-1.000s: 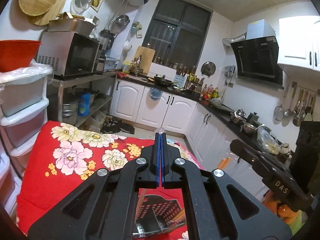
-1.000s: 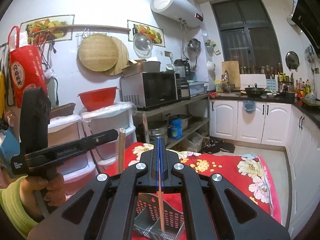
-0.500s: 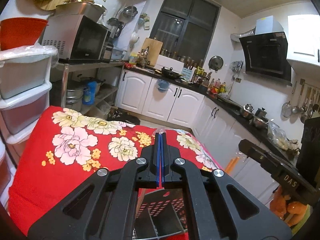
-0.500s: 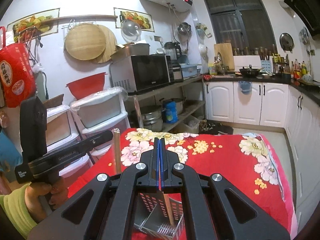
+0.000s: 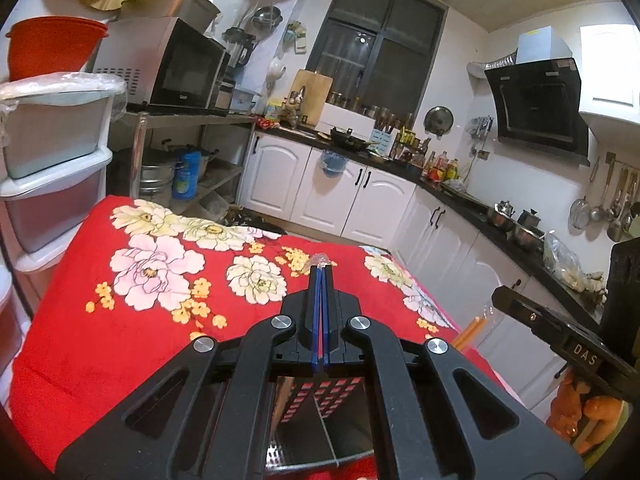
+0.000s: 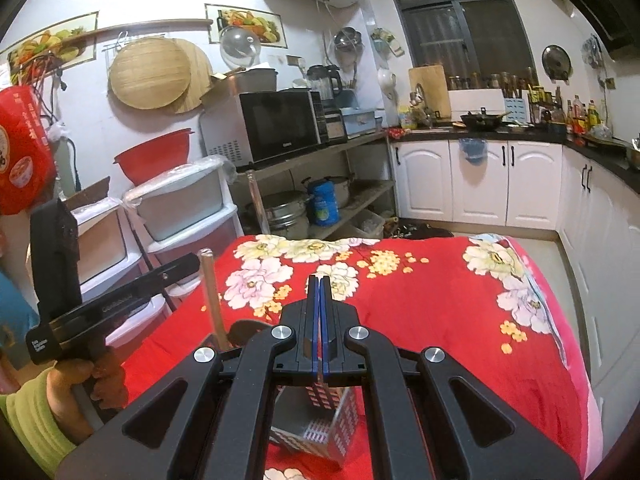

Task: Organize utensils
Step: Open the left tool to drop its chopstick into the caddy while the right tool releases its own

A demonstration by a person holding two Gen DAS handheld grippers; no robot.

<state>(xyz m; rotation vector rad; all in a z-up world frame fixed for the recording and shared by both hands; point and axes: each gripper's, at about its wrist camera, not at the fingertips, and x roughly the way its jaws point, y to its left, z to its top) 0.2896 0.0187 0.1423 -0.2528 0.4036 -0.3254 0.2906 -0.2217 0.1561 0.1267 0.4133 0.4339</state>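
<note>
A perforated steel utensil holder (image 5: pixel 320 420) (image 6: pixel 326 428) with dividers stands on the red flowered cloth (image 5: pixel 120 320), right under both grippers. My left gripper (image 5: pixel 320 268) is shut on a pale chopstick in a clear wrapper; only the wrapper's top (image 5: pixel 318 259) shows there. In the right wrist view, that chopstick (image 6: pixel 212 296) stands upright at the left gripper (image 6: pixel 194 262), held by a hand in a green sleeve. My right gripper (image 6: pixel 319 278) is shut; in the left wrist view it (image 5: pixel 498 294) carries orange chopsticks (image 5: pixel 472 332) that hang below it. Both sticks' lower ends are hidden.
The cloth-covered table (image 6: pixel 460 320) drops off at its far and right edges. Stacked plastic drawers (image 5: pixel 52 168) with a red bowl (image 5: pixel 52 44) stand to the left. A shelf with a microwave (image 6: pixel 280 128) and white kitchen cabinets (image 5: pixel 332 188) lie beyond.
Both grippers have come down toward the holder with their chopsticks, still shut. The table and holder now fill more of each view.
</note>
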